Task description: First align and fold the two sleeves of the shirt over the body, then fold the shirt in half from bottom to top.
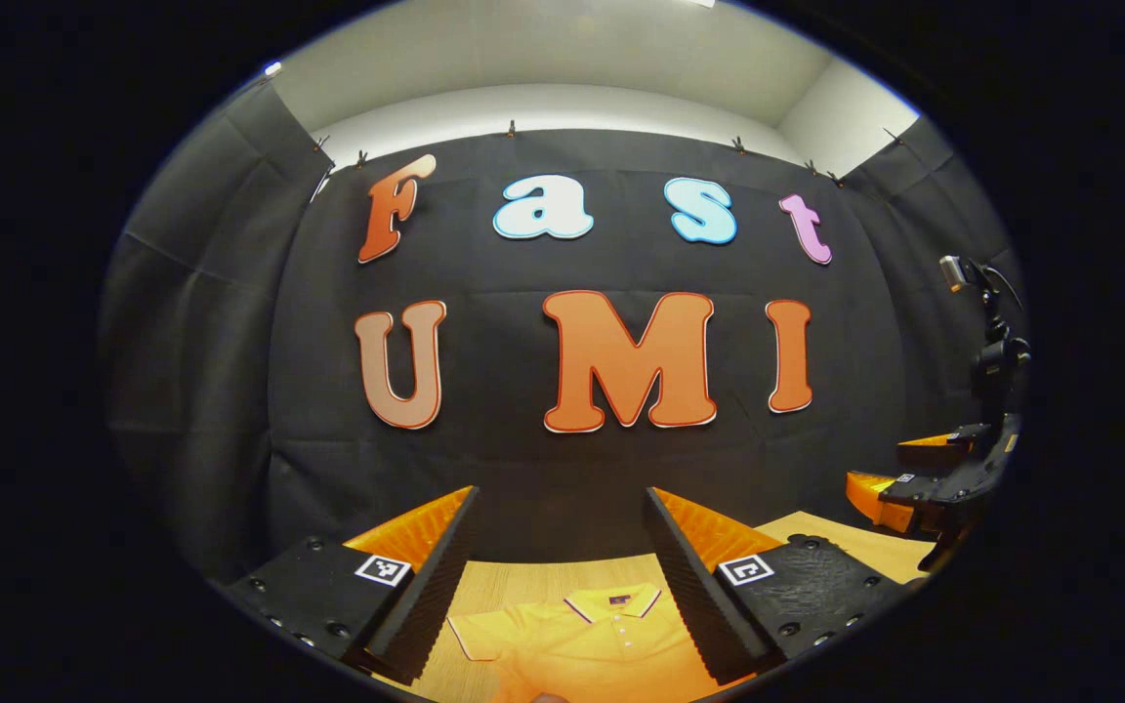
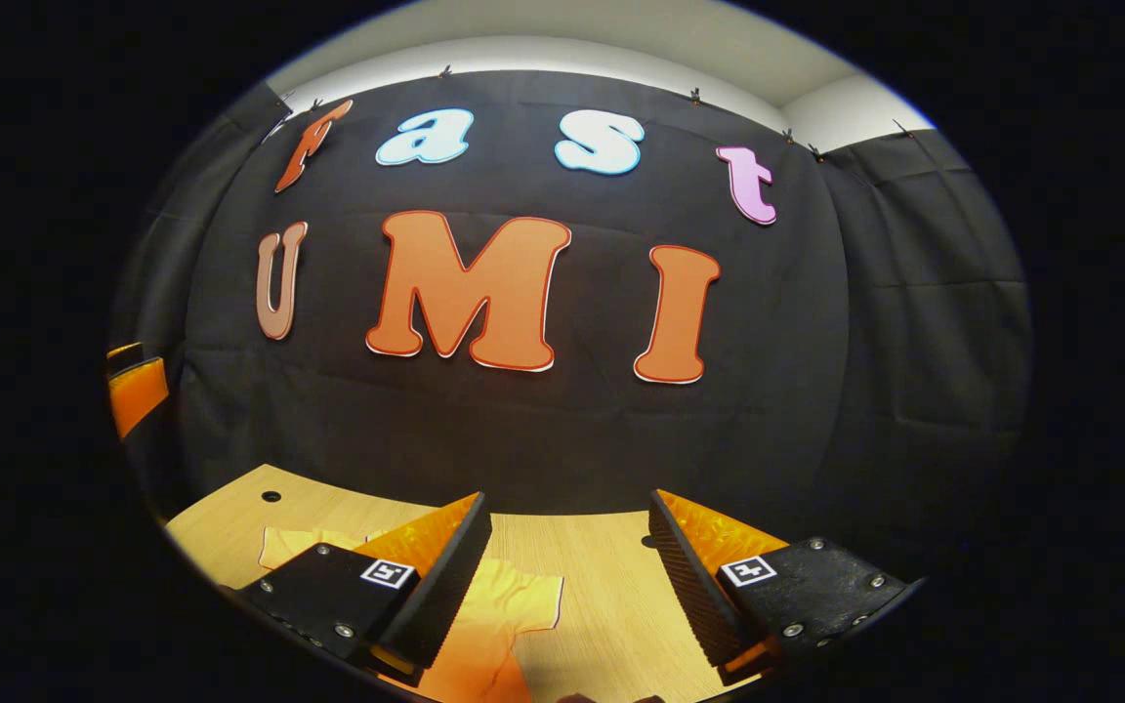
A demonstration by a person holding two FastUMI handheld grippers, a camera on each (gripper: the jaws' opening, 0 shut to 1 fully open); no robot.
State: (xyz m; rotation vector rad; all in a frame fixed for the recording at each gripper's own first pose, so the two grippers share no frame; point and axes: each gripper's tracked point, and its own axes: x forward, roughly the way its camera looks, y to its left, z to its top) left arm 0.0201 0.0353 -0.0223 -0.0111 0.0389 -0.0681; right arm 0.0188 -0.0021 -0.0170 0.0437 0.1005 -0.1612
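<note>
The yellow polo shirt (image 1: 582,640) lies flat on the wooden table (image 2: 611,557), collar toward the wall, ready for folding. The left gripper (image 1: 562,576) and right gripper (image 2: 567,576) hover above it, both spread wide, holding nothing, likely poised to reach its 2 sleeves.
</note>
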